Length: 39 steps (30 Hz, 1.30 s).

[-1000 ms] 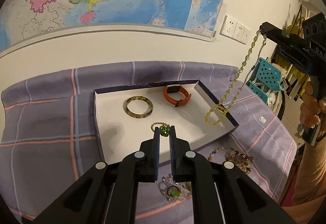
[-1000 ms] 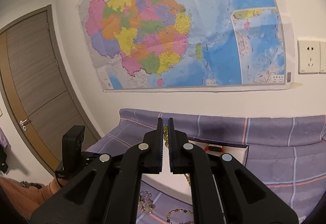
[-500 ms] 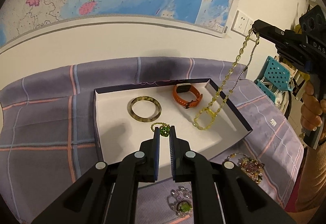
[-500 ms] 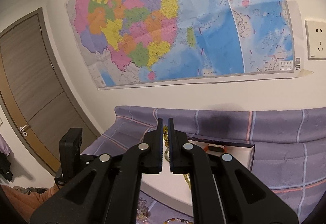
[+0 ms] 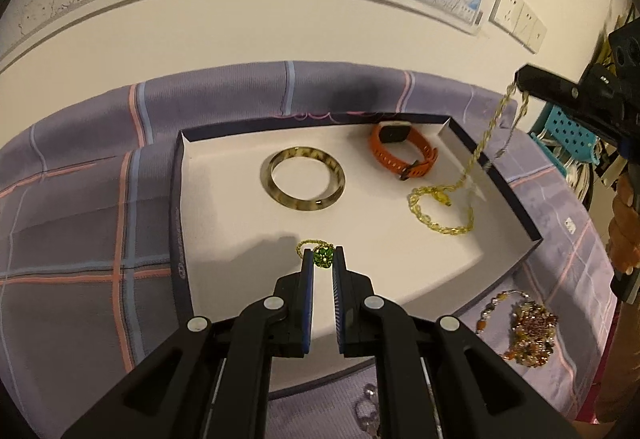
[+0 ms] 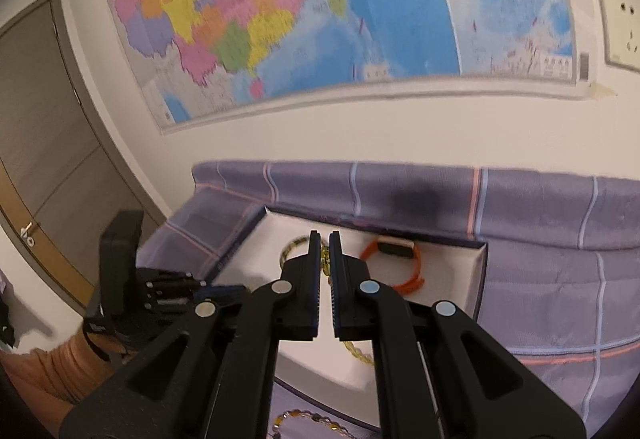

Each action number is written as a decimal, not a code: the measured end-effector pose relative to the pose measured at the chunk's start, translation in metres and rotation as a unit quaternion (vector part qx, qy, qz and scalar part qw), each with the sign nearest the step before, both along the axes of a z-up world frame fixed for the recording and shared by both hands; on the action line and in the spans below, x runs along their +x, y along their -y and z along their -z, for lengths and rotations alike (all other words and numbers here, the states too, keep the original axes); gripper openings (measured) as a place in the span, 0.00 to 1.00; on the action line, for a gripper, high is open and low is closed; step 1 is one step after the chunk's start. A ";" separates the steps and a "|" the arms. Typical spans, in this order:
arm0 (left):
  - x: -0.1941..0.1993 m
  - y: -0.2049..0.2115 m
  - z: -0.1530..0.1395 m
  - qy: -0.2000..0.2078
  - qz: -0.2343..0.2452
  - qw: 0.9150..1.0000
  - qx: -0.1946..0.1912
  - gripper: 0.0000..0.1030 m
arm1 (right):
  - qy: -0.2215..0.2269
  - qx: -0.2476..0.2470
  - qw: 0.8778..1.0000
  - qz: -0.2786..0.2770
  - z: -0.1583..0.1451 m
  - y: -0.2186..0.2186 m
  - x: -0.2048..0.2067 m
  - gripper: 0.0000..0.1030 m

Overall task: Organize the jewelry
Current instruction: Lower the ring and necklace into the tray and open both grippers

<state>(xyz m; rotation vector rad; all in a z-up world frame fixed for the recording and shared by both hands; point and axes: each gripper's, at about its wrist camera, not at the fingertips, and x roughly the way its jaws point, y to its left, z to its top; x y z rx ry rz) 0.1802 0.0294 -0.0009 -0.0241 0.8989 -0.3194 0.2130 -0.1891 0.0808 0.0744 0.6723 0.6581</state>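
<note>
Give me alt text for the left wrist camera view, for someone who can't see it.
The left gripper pinches a small green beaded ring over a white tray on a purple plaid cloth. At right, the right gripper lowers a yellow beaded necklace into the tray, beside a mottled bangle and an orange watch.

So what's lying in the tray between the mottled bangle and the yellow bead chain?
Nothing: bare white floor of the tray separates the bangle from the yellow bead chain, as the left wrist view shows. The orange watch sits farther back.
</note>
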 end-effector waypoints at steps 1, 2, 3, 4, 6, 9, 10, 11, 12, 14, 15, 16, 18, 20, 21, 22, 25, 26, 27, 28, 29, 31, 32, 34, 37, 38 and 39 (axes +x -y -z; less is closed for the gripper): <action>0.001 0.001 0.001 -0.001 -0.001 1.000 0.002 0.07 | -0.002 -0.005 1.000 0.001 0.004 -0.001 0.001 0.05; 0.004 0.002 0.003 -0.003 -0.002 1.000 0.004 0.07 | -0.007 -0.008 1.000 0.000 0.009 -0.002 0.003 0.05; 0.005 0.003 0.004 -0.005 -0.004 1.000 0.005 0.07 | -0.015 -0.009 1.000 -0.001 0.015 -0.002 0.005 0.05; 0.007 0.003 0.005 -0.006 -0.005 1.000 0.006 0.07 | -0.020 -0.011 1.000 -0.002 0.020 -0.003 0.006 0.05; 0.009 0.005 0.006 -0.008 -0.007 1.000 0.010 0.07 | -0.031 -0.016 0.999 -0.007 0.029 -0.007 0.009 0.05; 0.013 0.008 0.008 -0.010 -0.010 1.000 0.019 0.08 | -0.049 -0.025 0.998 -0.012 0.045 -0.013 0.012 0.05; 0.015 0.010 0.010 -0.011 -0.010 1.000 0.023 0.08 | -0.053 -0.025 0.998 -0.013 0.048 -0.014 0.013 0.05; 0.017 0.011 0.011 -0.012 -0.011 1.000 0.024 0.08 | -0.058 -0.026 0.998 -0.013 0.052 -0.014 0.015 0.05; 0.018 0.011 0.011 -0.014 -0.012 1.000 0.024 0.08 | -0.064 -0.027 0.998 -0.013 0.057 -0.015 0.016 0.05; 0.021 0.012 0.013 -0.015 -0.015 0.999 0.026 0.08 | -0.071 -0.027 0.997 -0.013 0.062 -0.016 0.016 0.05; 0.022 0.012 0.013 -0.016 -0.015 0.999 0.026 0.08 | -0.074 -0.028 0.997 -0.012 0.064 -0.016 0.018 0.05; 0.024 0.012 0.014 -0.017 -0.017 0.999 0.027 0.08 | -0.077 -0.029 0.997 -0.012 0.067 -0.016 0.018 0.05; 0.025 0.013 0.015 -0.017 -0.017 0.999 0.028 0.08 | -0.086 -0.032 0.996 -0.011 0.073 -0.017 0.020 0.05; 0.029 0.015 0.016 -0.019 -0.017 0.999 0.030 0.08 | -0.095 -0.034 0.995 -0.006 0.078 -0.016 0.022 0.06; 0.030 0.016 0.017 -0.018 -0.017 0.999 0.032 0.08 | -0.100 -0.033 0.994 -0.004 0.080 -0.015 0.023 0.08; 0.030 0.016 0.017 -0.017 -0.016 0.999 0.032 0.08 | -0.107 -0.033 0.994 -0.001 0.083 -0.013 0.024 0.08; 0.032 0.017 0.016 -0.015 -0.011 0.999 0.034 0.10 | -0.115 -0.034 0.993 0.010 0.087 -0.009 0.024 0.14; 0.032 0.018 0.016 -0.015 -0.008 0.999 0.032 0.16 | -0.114 -0.033 0.993 0.013 0.087 -0.006 0.023 0.16; 0.031 0.017 0.016 -0.014 -0.007 0.999 0.029 0.21 | -0.112 -0.031 0.993 0.016 0.086 -0.004 0.021 0.18; 0.030 0.017 0.015 -0.012 -0.009 0.999 0.028 0.21 | -0.107 -0.031 0.994 0.019 0.083 -0.001 0.017 0.19; 0.027 0.017 0.013 -0.009 -0.010 1.000 0.028 0.24 | -0.100 -0.032 0.994 0.022 0.080 0.002 0.013 0.26; 0.021 0.016 0.008 -0.001 -0.011 1.000 0.025 0.35 | -0.087 -0.032 0.995 0.028 0.073 0.008 0.003 0.40; 0.016 0.015 0.004 0.007 -0.013 1.000 0.024 0.39 | -0.079 -0.035 0.996 0.029 0.069 0.011 -0.003 0.40; 0.003 0.013 -0.006 0.029 -0.011 0.999 0.026 0.40 | -0.062 -0.042 0.997 0.025 0.062 0.017 -0.020 0.40; -0.017 0.011 -0.018 0.051 -0.010 0.998 0.024 0.47 | -0.039 -0.058 0.998 0.013 0.055 0.024 -0.050 0.40; -0.026 0.011 -0.021 0.059 -0.005 0.998 0.023 0.48 | -0.034 -0.063 0.997 0.010 0.054 0.026 -0.059 0.40; -0.036 0.011 -0.024 0.067 -0.001 0.998 0.023 0.48 | -0.031 -0.069 0.997 0.006 0.054 0.029 -0.071 0.40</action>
